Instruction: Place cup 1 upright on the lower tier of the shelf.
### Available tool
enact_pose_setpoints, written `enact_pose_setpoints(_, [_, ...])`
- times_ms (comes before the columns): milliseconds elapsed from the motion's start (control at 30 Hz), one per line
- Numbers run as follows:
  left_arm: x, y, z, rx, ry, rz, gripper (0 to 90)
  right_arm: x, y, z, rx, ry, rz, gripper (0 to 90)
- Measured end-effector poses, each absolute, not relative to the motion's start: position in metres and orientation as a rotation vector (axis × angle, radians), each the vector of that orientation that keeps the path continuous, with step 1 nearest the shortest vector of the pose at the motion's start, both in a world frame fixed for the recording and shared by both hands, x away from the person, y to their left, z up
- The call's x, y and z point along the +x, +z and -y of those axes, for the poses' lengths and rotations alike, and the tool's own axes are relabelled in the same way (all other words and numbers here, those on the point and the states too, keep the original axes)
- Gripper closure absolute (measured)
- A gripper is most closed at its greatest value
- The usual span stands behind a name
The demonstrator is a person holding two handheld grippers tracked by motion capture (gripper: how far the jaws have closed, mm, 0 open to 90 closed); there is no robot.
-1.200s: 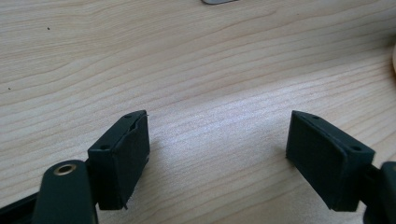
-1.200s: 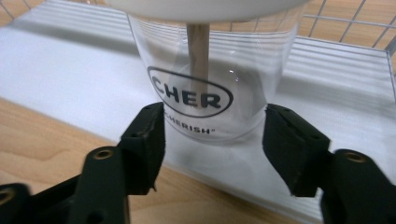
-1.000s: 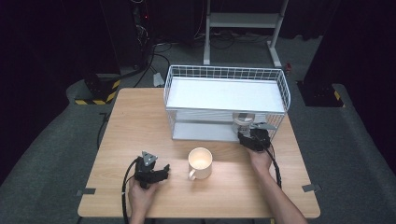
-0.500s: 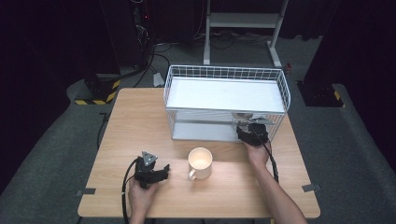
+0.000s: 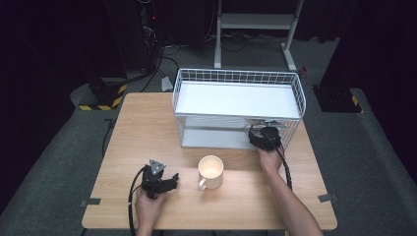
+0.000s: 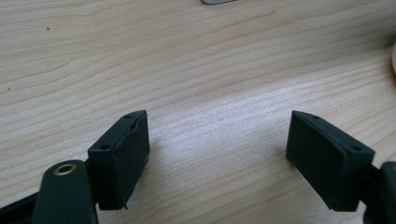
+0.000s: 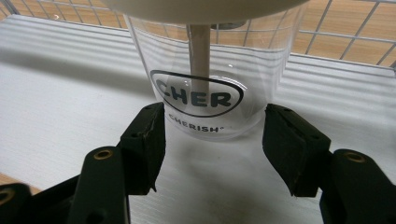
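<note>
The right gripper (image 7: pixel 212 144) is seen clamped low on the clear tumbler (image 7: pixel 205 74) on the wire rack's lower shelf (image 7: pixel 56 107), so a slow, upright withdrawal is advised; the left gripper (image 6: pixel 217 154) rests with jaws apart.

Open surface (image 5: pixel 147 128) left of the rack (image 5: pixel 236 78). Mug (image 5: pixel 210 171) stands mid-front. Rack's lower shelf is open at the front, wire walls closing its sides; a cup (image 7: pixel 205 88) occupies its right end.

One clear glass cup (image 7: pixel 205 84) stands between the right gripper's (image 7: pixel 212 140) jaws; one cream mug (image 5: pixel 210 171) sits beside the left gripper (image 5: pixel 164 183); one white wire rack (image 5: pixel 236 98) lies beyond.
</note>
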State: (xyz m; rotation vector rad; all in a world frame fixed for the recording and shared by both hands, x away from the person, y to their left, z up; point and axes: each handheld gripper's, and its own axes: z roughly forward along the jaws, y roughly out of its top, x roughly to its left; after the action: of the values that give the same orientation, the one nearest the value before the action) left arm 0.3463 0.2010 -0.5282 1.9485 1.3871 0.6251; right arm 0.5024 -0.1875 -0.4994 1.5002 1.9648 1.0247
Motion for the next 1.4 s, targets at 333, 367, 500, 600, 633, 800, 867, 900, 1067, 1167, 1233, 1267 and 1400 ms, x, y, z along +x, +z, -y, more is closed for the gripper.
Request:
enact_pose_setpoints(333, [0.346, -0.528, -0.201, 1.949, 0.625, -1.387, 21.7, 0.498, -0.495, 0.192, 1.412, 1.057, -2.000, 35.2])
enact_pose_setpoints(367, [0.346, -0.528, -0.201, 1.949, 0.625, -1.387, 21.7, 0.496, -0.493, 0.192, 1.397, 1.060, -2.005, 34.7])
enact_pose_setpoints(500, [0.346, -0.528, -0.201, 1.949, 0.625, -1.387, 21.7, 0.491, -0.489, 0.196, 1.368, 1.055, -2.004, 32.8])
enact_pose_setpoints(600, [0.346, -0.528, -0.201, 1.949, 0.625, -1.387, 21.7, 0.485, -0.488, 0.202, 1.393, 1.085, -2.004, 31.3])
enact_pose_setpoints(633, [0.346, -0.528, -0.201, 1.949, 0.625, -1.387, 21.7, 0.484, -0.488, 0.203, 1.391, 1.085, -2.008, 31.0])
enact_pose_setpoints(800, [0.346, -0.528, -0.201, 1.949, 0.624, -1.387, 21.7, 0.478, -0.488, 0.211, 1.399, 1.111, -2.005, 30.1])
enact_pose_setpoints(867, [0.346, -0.528, -0.201, 1.949, 0.625, -1.387, 21.7, 0.476, -0.488, 0.213, 1.398, 1.117, -2.005, 29.9])
enact_pose_setpoints(900, [0.346, -0.528, -0.201, 1.949, 0.624, -1.387, 21.7, 0.474, -0.487, 0.214, 1.400, 1.117, -2.005, 29.8])
enact_pose_setpoints(1067, [0.346, -0.528, -0.201, 1.949, 0.625, -1.387, 21.7, 0.469, -0.487, 0.219, 1.389, 1.135, -2.005, 29.5])
enact_pose_setpoints(1167, [0.346, -0.528, -0.201, 1.948, 0.624, -1.388, 21.7, 0.467, -0.487, 0.221, 1.379, 1.141, -2.017, 29.1])
enact_pose_setpoints(1233, [0.346, -0.528, -0.201, 1.948, 0.624, -1.388, 21.7, 0.464, -0.487, 0.223, 1.366, 1.143, -2.018, 29.1])
enact_pose_setpoints(1267, [0.346, -0.528, -0.201, 1.948, 0.625, -1.387, 21.7, 0.463, -0.487, 0.224, 1.359, 1.146, -2.018, 29.1])
enact_pose_setpoints(1400, [0.346, -0.528, -0.201, 1.948, 0.625, -1.387, 21.7, 0.458, -0.485, 0.228, 1.359, 1.159, -2.011, 29.1])
